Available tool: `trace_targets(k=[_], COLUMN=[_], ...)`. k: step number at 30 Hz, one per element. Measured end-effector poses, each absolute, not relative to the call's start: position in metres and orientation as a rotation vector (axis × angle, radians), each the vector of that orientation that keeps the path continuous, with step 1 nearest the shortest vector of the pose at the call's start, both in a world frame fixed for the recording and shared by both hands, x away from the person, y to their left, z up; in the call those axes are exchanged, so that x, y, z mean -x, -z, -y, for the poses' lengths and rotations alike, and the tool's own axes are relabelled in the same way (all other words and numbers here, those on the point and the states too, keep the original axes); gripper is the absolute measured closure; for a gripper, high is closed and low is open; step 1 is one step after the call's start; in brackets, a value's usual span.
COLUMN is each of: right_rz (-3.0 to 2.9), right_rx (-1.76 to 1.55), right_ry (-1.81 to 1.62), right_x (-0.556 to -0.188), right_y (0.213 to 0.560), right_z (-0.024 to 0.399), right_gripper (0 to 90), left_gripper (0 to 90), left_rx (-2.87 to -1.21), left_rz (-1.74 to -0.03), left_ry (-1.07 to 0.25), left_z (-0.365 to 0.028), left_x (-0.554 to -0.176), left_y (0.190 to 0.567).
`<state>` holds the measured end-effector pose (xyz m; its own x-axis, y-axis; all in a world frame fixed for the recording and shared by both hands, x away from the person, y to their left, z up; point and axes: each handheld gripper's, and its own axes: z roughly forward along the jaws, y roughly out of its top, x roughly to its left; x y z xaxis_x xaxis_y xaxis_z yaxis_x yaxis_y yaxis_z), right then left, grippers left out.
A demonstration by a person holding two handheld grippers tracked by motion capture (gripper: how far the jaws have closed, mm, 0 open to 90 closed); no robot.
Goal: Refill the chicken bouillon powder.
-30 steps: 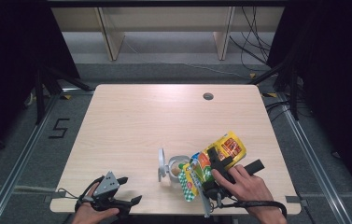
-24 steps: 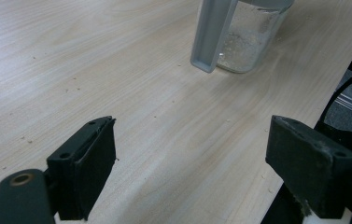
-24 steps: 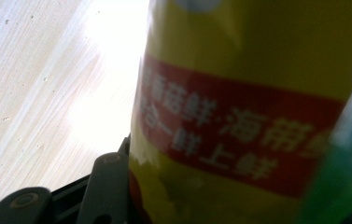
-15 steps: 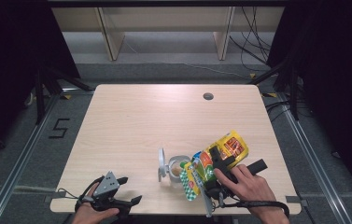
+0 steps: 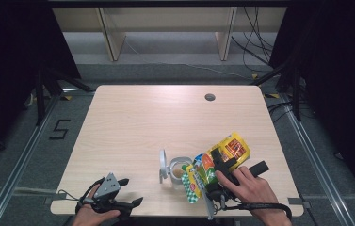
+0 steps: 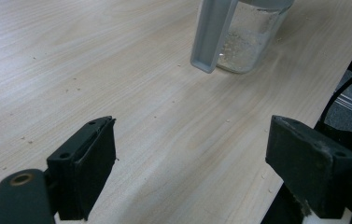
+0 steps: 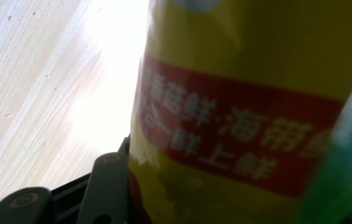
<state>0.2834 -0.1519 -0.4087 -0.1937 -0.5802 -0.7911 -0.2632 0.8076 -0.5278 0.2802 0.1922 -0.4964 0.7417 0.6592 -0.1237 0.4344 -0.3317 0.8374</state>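
The right gripper (image 5: 213, 175) is clamping its fingers on a yellow snack bag (image 5: 229, 149) tilted over the open glass jar (image 5: 180, 170) near the table's (image 5: 133, 127) front edge. The left gripper (image 5: 127, 203) is resting with fingers spread, holding nothing. With nothing steadying the jar, the bag could be nudging it over or spilling beside it.

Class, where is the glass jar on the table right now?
In the high view the jar stands near the table's front edge, right of centre, beside the snack bag.

yellow red-banded snack bag (image 5: 231, 148), pale wood table (image 5: 142, 122)
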Motion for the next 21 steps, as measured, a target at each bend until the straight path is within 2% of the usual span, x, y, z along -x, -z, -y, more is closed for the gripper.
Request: trace_targets(k=[21], right_rz=[-1.795], right_rx=[0.648], right_ry=[0.334], right_x=[-0.2826], right_y=[0.4079], right_z=[0.1542], right_gripper=[55.1], left_gripper=[15.3], left_rx=[-1.997], left_rz=[-0.826], left_ry=[-0.302], left_z=[-0.1939], left_x=[-0.2802], left_y=[0.4953])
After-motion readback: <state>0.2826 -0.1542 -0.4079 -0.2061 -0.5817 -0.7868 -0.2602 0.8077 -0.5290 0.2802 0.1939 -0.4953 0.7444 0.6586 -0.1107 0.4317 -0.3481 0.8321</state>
